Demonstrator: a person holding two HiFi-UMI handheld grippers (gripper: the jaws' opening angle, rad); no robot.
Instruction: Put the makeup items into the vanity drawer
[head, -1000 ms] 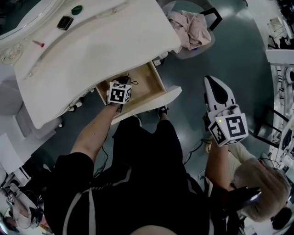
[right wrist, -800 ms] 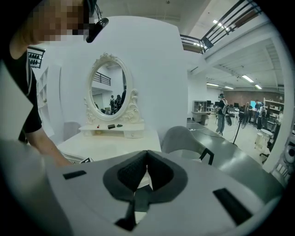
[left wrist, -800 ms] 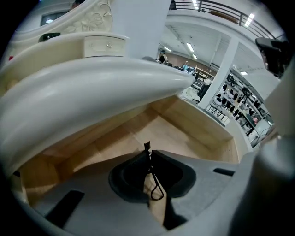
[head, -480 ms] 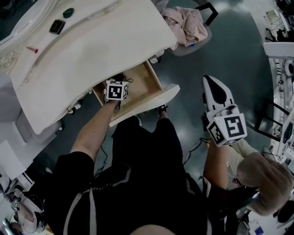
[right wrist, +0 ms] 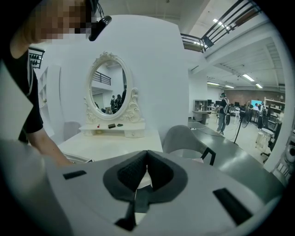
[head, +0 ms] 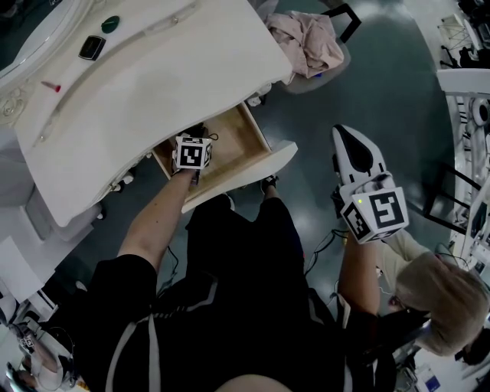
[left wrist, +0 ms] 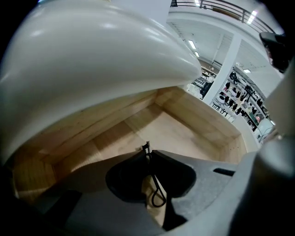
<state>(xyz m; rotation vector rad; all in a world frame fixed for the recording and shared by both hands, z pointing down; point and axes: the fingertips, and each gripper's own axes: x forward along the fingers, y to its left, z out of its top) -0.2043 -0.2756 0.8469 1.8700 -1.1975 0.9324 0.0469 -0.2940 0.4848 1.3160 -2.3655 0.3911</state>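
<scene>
The wooden vanity drawer stands pulled out under the white tabletop. My left gripper reaches down into it. Its jaws are shut on a thin black wire item with a loop, held just above the bare drawer floor. My right gripper hangs over the floor to the right of the drawer, shut and holding nothing. On the vanity's back shelf lie a black compact, a green oval item and a small red item.
An oval mirror rises at the back of the vanity. A grey chair with pink cloth stands beyond the drawer. Another person in a light cap is at the lower right. White shelving lines the right edge.
My left gripper has sunk a little deeper into the drawer, still holding the black wire item. The right gripper has kept still.
</scene>
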